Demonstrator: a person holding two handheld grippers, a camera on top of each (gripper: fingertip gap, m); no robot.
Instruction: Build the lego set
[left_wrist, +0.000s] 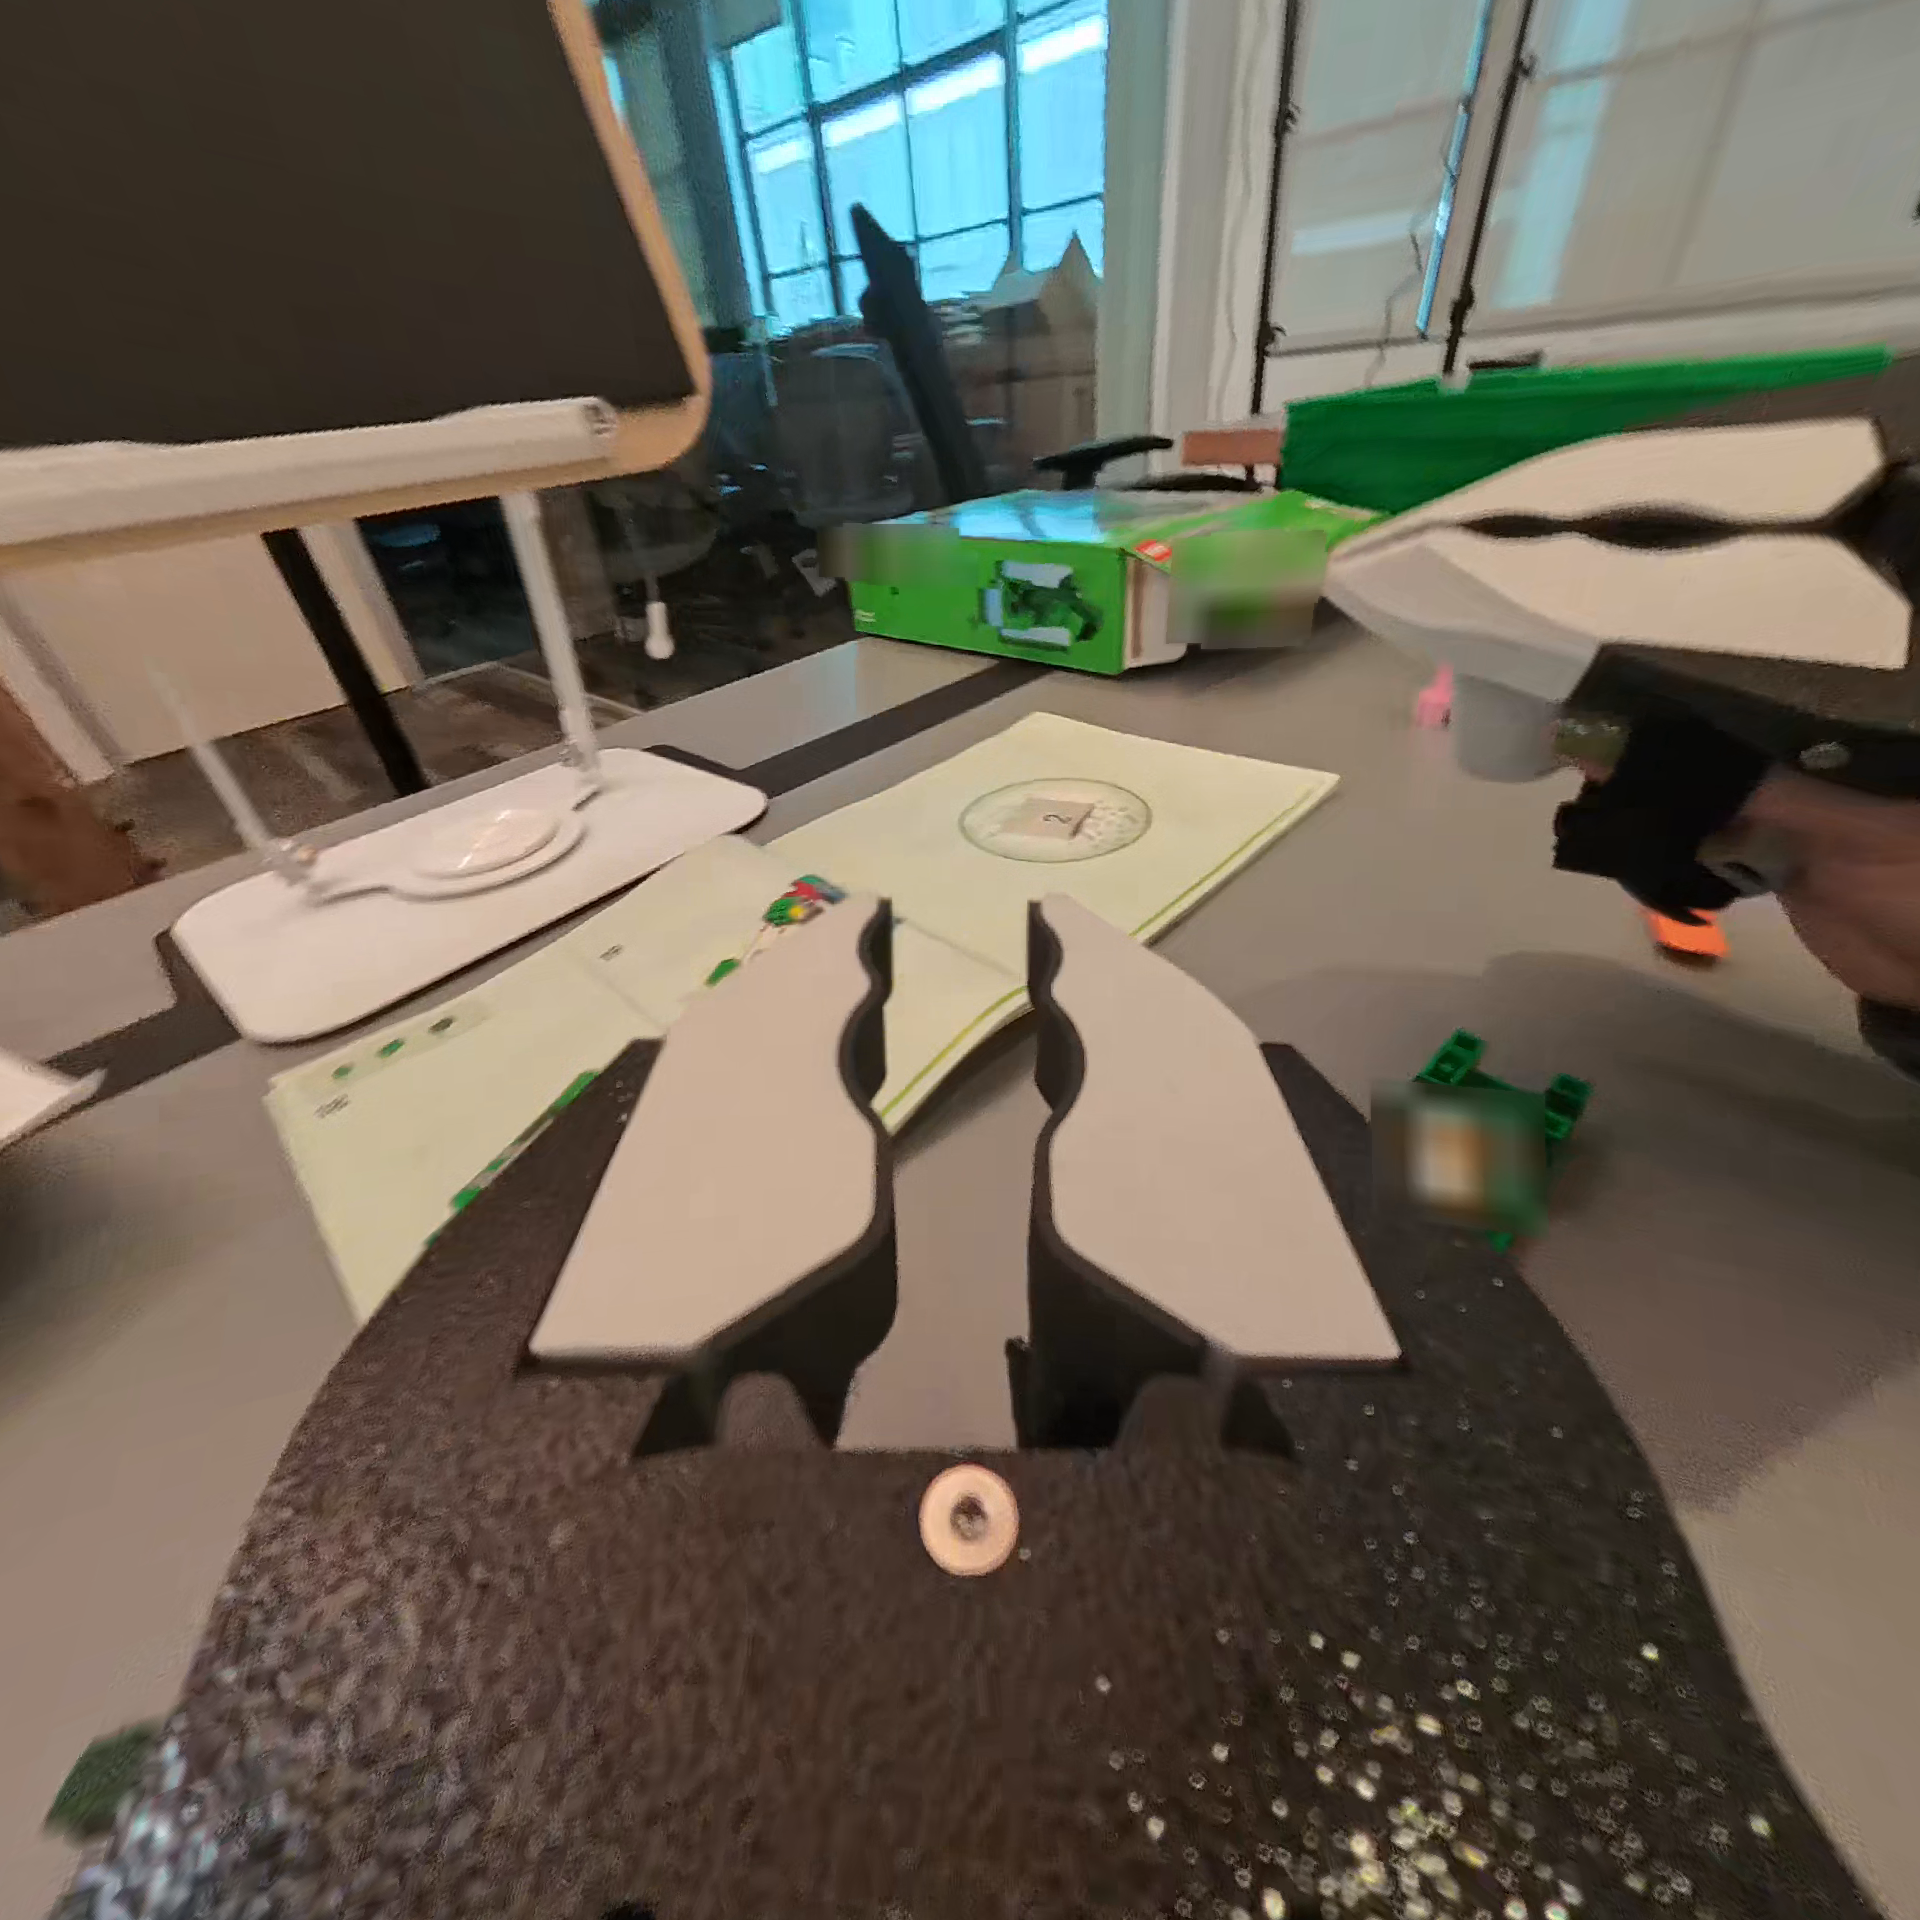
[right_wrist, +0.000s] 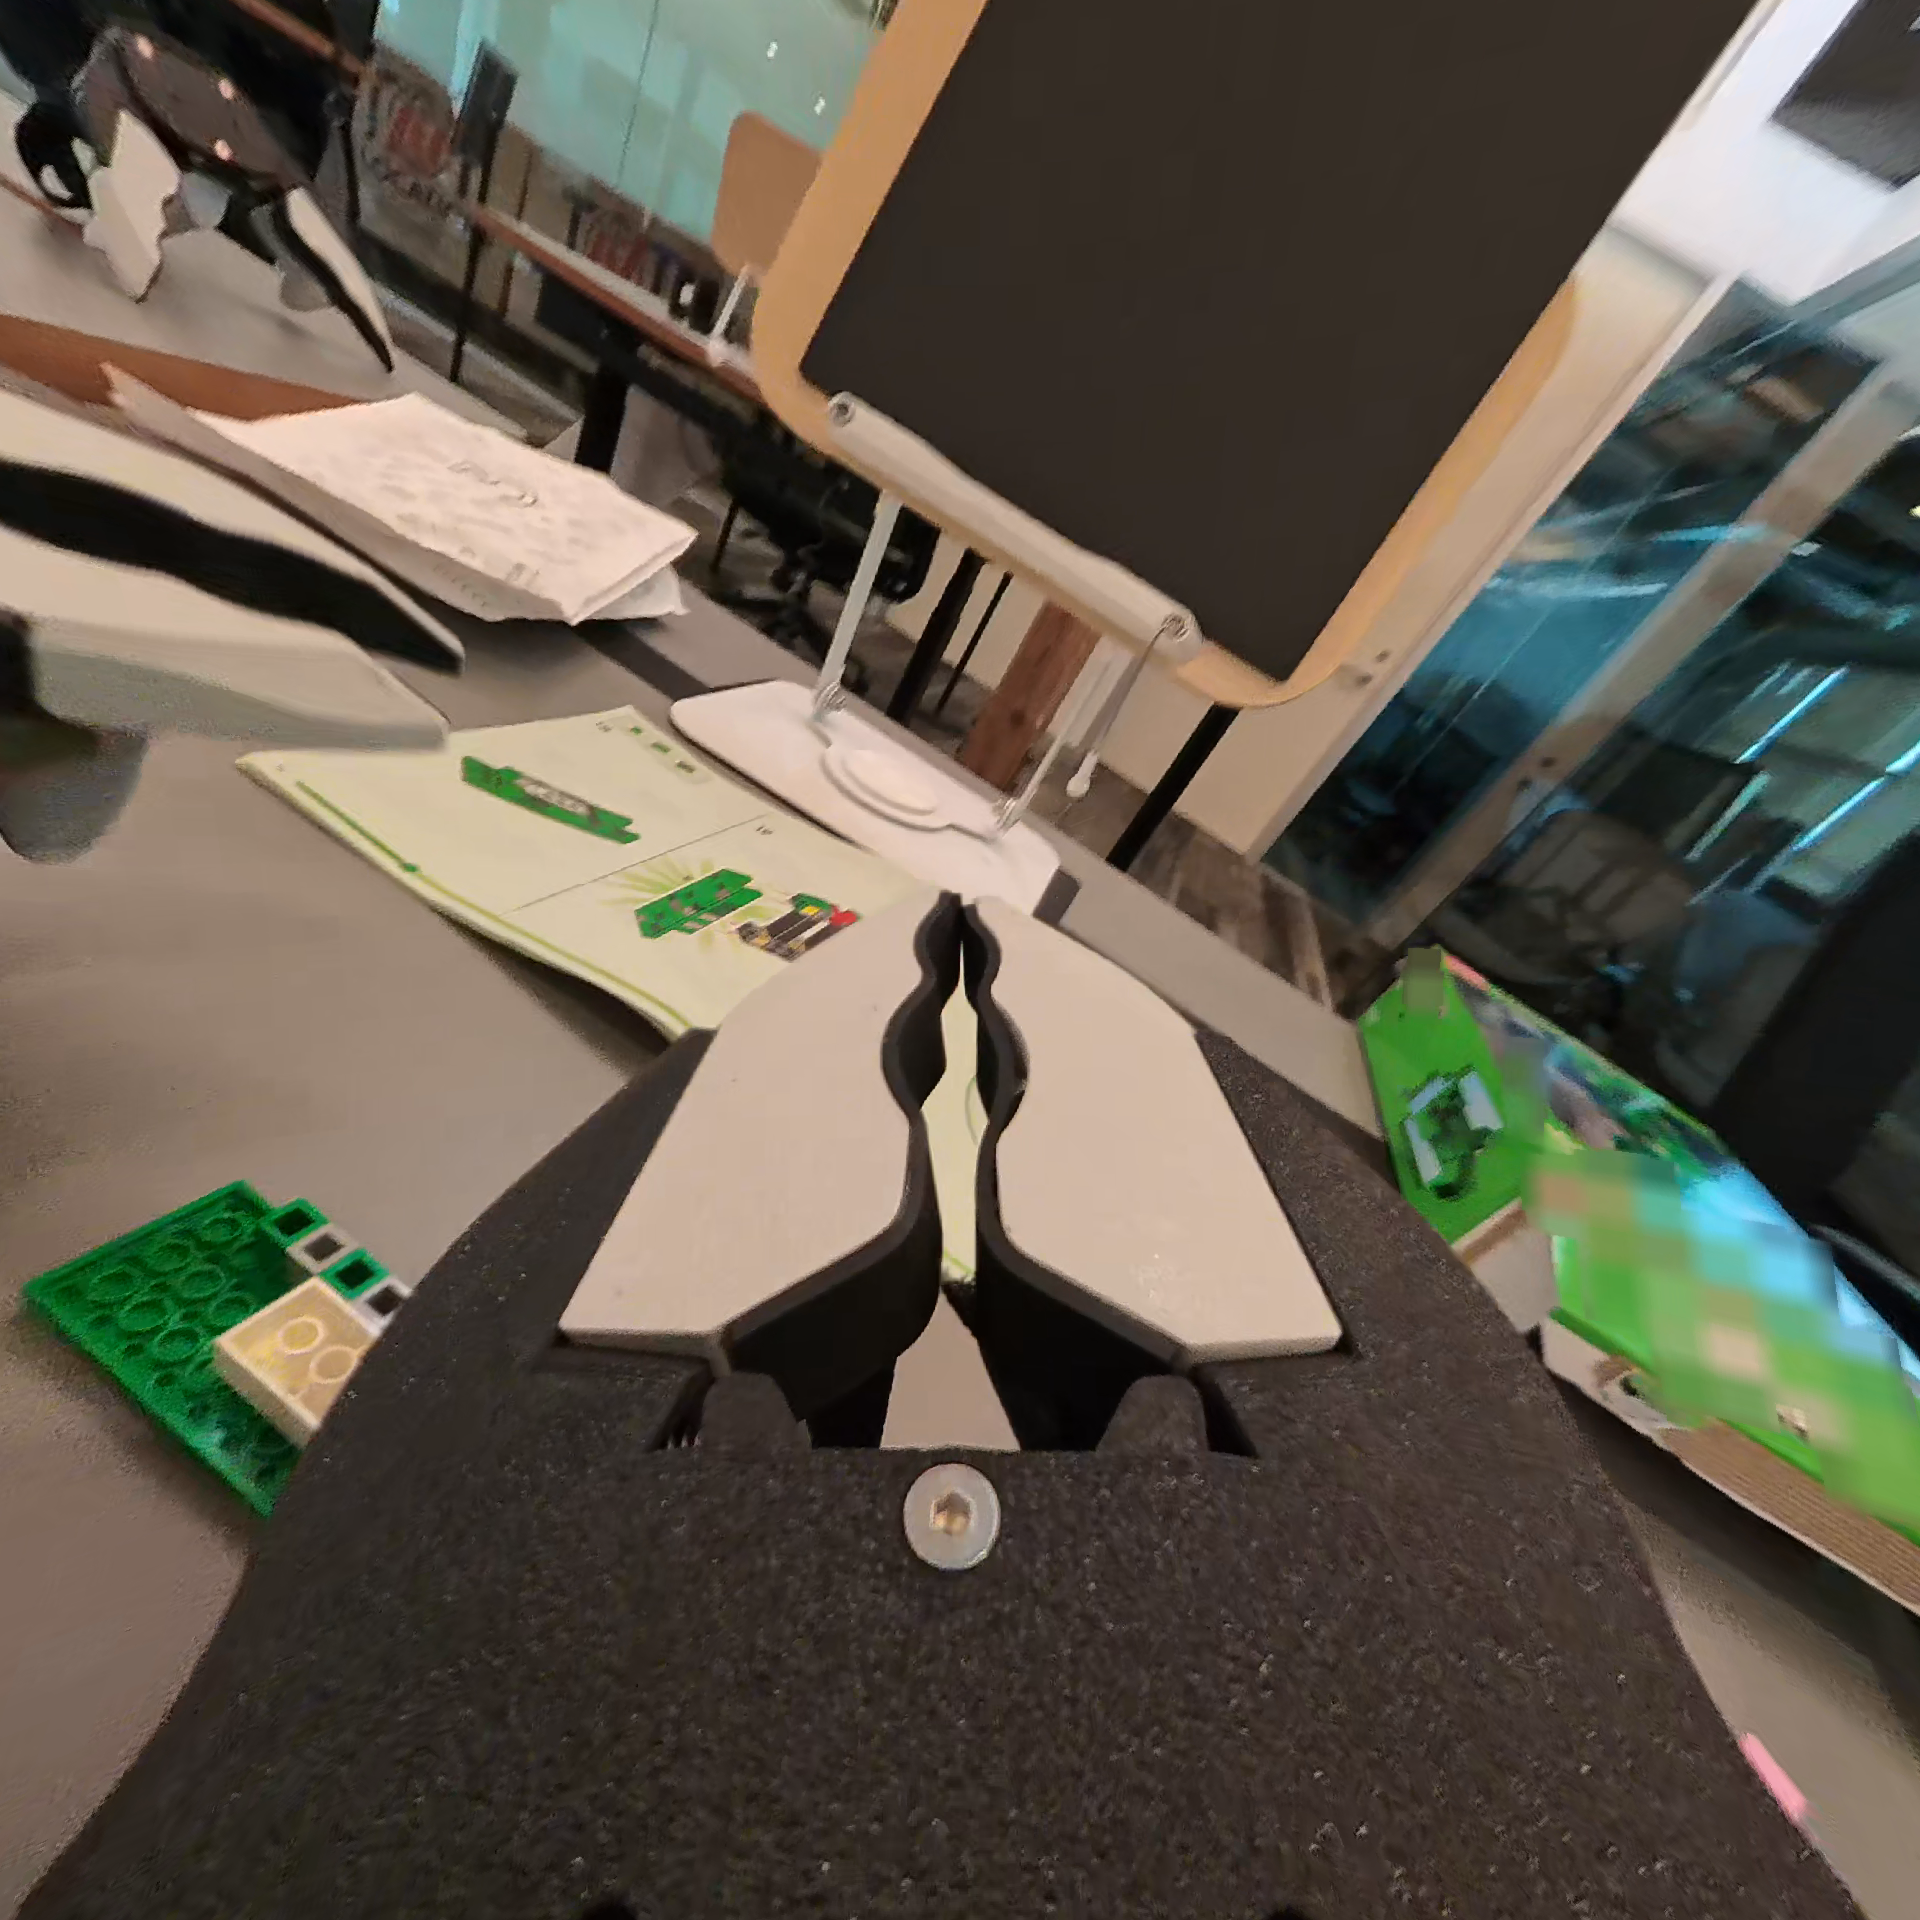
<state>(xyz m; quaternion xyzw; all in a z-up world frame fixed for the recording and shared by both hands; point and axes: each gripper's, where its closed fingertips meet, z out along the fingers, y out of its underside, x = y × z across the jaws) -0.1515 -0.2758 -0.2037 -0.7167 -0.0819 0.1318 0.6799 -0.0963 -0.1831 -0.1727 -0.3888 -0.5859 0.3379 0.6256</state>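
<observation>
Left wrist view: left gripper (left_wrist: 958, 914) spread and empty above the instruction booklet (left_wrist: 1049, 831). Green lego assembly (left_wrist: 1496, 1081) lies right of its fingers. Right gripper (right_wrist: 958, 914) clenched, holding nothing, assembly at its lower left. Judged: between placements, consulting booklet; next, fetch a brick.

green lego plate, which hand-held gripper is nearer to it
Probably right. The green lego plate lies just left of the right hand-held gripper; the left hand-held gripper points over the instruction booklet, plate off to its right.
</observation>
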